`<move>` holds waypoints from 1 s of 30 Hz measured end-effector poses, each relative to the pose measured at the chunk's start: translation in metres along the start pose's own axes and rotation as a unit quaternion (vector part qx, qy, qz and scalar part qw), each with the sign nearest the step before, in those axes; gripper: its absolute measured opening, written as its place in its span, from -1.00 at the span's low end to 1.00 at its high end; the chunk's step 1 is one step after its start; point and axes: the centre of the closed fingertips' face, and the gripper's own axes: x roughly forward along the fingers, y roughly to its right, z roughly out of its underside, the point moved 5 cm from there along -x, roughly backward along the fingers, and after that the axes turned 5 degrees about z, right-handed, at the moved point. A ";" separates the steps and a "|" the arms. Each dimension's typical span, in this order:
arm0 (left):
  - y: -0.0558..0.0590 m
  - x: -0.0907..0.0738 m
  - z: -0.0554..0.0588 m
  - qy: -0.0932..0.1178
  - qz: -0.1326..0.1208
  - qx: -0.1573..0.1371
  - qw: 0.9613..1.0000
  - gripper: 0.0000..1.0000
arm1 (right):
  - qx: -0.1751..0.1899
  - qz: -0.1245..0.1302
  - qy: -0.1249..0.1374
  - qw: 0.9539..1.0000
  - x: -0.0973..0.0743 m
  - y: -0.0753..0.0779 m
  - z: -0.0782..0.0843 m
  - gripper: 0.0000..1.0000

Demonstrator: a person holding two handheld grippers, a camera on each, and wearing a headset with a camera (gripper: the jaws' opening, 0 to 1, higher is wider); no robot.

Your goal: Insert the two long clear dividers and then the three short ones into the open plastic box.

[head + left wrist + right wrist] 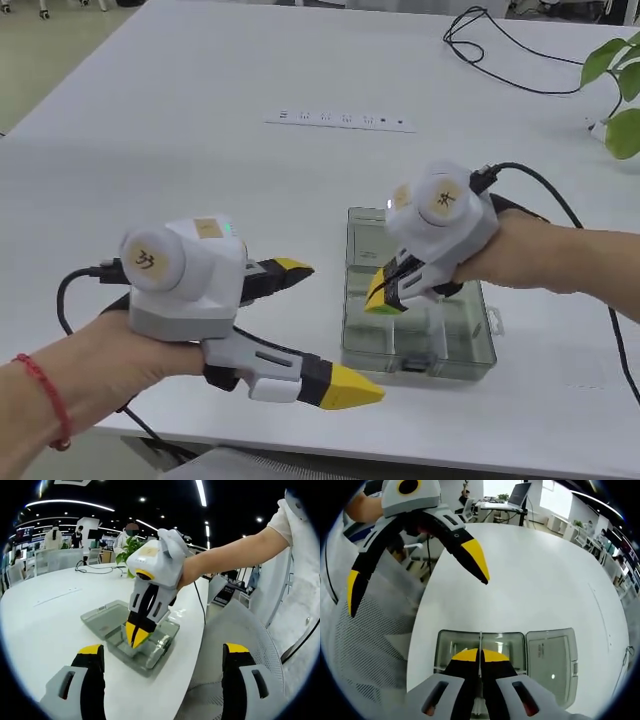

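Note:
The open plastic box (pixel 480 352) lies near the table's front edge, with its lid (pixel 365 235) folded flat on the far side. My right gripper (pixel 382 298) hangs tips-down over the box's base (pixel 451 647). It is shut on a thin clear divider (pixel 480 639), whose edge stands up between the yellow tips over the middle of the base. In the left gripper view the right gripper (pixel 136 637) points into the box (pixel 162 650). My left gripper (pixel 325 330) is held left of the box, wide open and holding nothing. The right gripper view has the left gripper (pixel 415 587) above the table.
A white power strip (pixel 340 120) lies mid-table and a black cable (pixel 510 60) loops at the back right beside a leafy plant (pixel 620 90). The table's front edge runs just below the box. An office chair (pixel 240 630) stands off the table edge; people stand far behind.

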 end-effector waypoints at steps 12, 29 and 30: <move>-0.005 0.003 -0.001 -0.001 0.001 0.000 1.000 1.00 | -0.017 -0.007 -0.026 0.999 0.007 0.001 0.002 -0.95; -0.010 0.004 -0.002 -0.004 0.002 -0.003 1.000 1.00 | 0.033 0.000 0.015 0.999 -0.004 0.005 0.002 -0.78; -0.010 0.004 -0.002 -0.004 0.002 -0.003 1.000 1.00 | 0.039 0.000 0.021 0.999 -0.007 0.006 0.000 -0.78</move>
